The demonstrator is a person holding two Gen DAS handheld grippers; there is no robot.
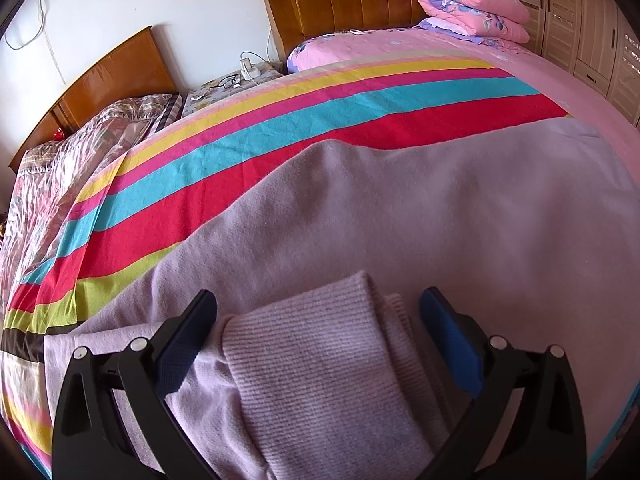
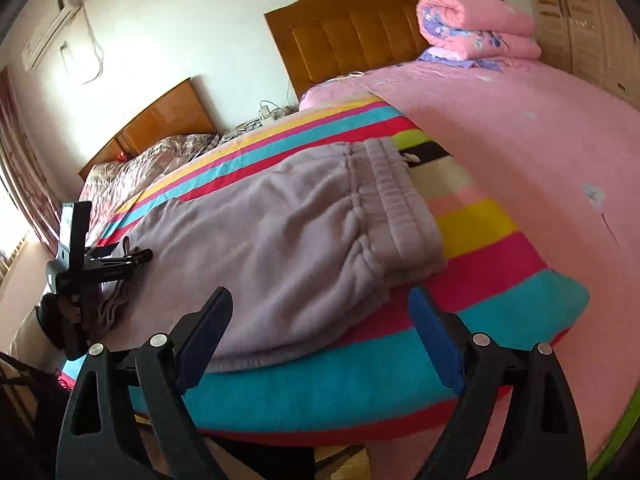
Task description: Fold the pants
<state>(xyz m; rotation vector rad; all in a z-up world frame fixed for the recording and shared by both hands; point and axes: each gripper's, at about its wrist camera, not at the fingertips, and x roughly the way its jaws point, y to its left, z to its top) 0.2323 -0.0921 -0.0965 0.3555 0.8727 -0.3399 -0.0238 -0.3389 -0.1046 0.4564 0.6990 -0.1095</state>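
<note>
1. Lilac pants (image 2: 288, 232) lie flat on the striped blanket (image 2: 480, 248) atop the pink bed (image 2: 520, 140).
2. Left gripper (image 1: 320, 320): jaws spread wide around the ribbed cuff (image 1: 320, 360), pads apart from it.
3. Right gripper (image 2: 320, 320): jaws wide, nothing between, at the pants' near edge.
4. Waistband (image 2: 396, 200) towards the headboard (image 2: 352, 32).

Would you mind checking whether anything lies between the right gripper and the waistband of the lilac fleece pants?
Nothing visible does. The open right gripper faces the lilac fleece pants across bare striped blanket, and the waistband lies uncovered.
</note>
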